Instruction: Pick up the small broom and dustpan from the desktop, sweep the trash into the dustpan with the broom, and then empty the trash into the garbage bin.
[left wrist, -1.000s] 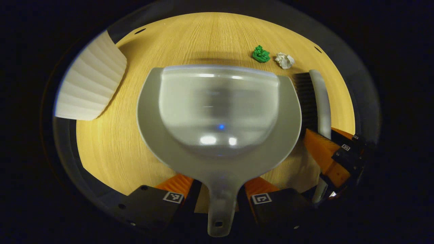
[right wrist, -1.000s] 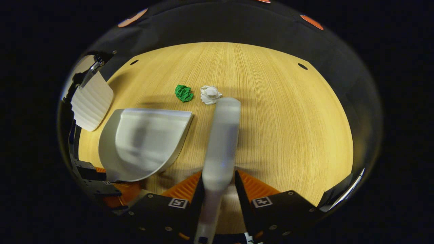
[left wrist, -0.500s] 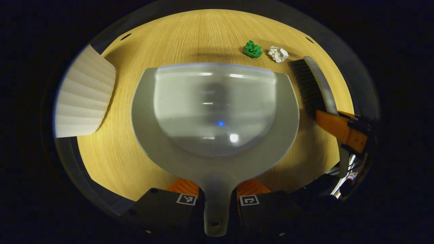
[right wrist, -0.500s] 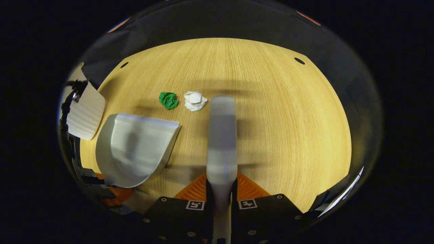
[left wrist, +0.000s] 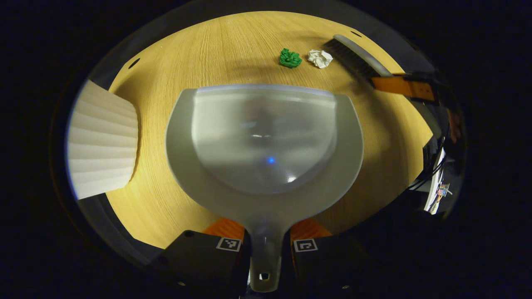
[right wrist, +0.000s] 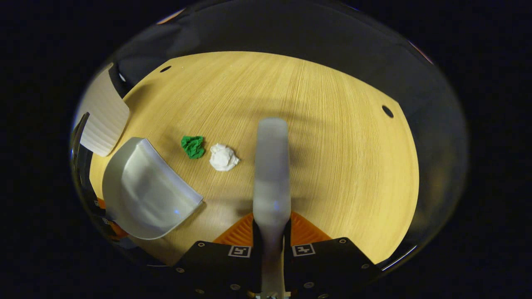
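My left gripper [left wrist: 266, 232] is shut on the handle of the grey dustpan [left wrist: 266, 141], whose open lip faces the far side of the wooden desktop [left wrist: 208, 54]. Beyond that lip lie a green paper wad [left wrist: 290, 58] and a white paper wad [left wrist: 320, 58]. My right gripper [right wrist: 272, 226] is shut on the handle of the small grey broom [right wrist: 272, 162], held above the table just right of the white wad [right wrist: 223, 157] and green wad [right wrist: 193, 146]. In the left gripper view the broom's dark bristles [left wrist: 351, 58] hang close to the white wad. The dustpan [right wrist: 143, 189] sits left of the wads.
A white ribbed garbage bin [left wrist: 102, 141] stands at the table's left edge, close to the dustpan; it appears again as the bin [right wrist: 104, 116] at upper left. Small dark holes [right wrist: 387, 111] mark the far tabletop. Bare wood lies right of the broom.
The right gripper carried the broom forward and swung it round beside the white wad. The dustpan, held throughout, shifted only a little.
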`<action>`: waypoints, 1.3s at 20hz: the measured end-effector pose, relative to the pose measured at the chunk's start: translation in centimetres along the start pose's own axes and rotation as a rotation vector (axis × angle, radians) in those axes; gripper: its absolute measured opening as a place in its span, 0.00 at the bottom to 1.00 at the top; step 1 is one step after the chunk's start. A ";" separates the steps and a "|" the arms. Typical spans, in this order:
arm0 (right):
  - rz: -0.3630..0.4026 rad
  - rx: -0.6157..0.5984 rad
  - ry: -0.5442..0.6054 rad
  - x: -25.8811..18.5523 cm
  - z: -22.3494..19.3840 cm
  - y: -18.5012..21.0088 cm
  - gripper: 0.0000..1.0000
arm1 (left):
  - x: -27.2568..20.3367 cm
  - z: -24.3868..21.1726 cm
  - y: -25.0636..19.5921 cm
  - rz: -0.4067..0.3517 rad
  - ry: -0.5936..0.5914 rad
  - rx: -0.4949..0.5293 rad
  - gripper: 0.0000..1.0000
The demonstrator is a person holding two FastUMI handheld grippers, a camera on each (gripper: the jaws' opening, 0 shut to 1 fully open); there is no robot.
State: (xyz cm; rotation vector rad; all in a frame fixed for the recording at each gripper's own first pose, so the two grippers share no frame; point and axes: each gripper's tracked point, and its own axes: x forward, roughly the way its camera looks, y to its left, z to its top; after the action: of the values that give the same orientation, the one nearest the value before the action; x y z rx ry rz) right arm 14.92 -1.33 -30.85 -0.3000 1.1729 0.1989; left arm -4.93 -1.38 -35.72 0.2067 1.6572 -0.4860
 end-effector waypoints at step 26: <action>0.664 -0.573 0.173 -1.6 1.0 10.1 0.21 | -0.4 0.7 1.8 -0.032 -0.007 0.155 0.31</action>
State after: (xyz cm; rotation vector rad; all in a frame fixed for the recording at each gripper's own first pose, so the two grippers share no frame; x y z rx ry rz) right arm 12.08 8.56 -30.29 -0.4239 1.3419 1.1189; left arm -3.50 0.03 -35.72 0.2930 1.6190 -0.6397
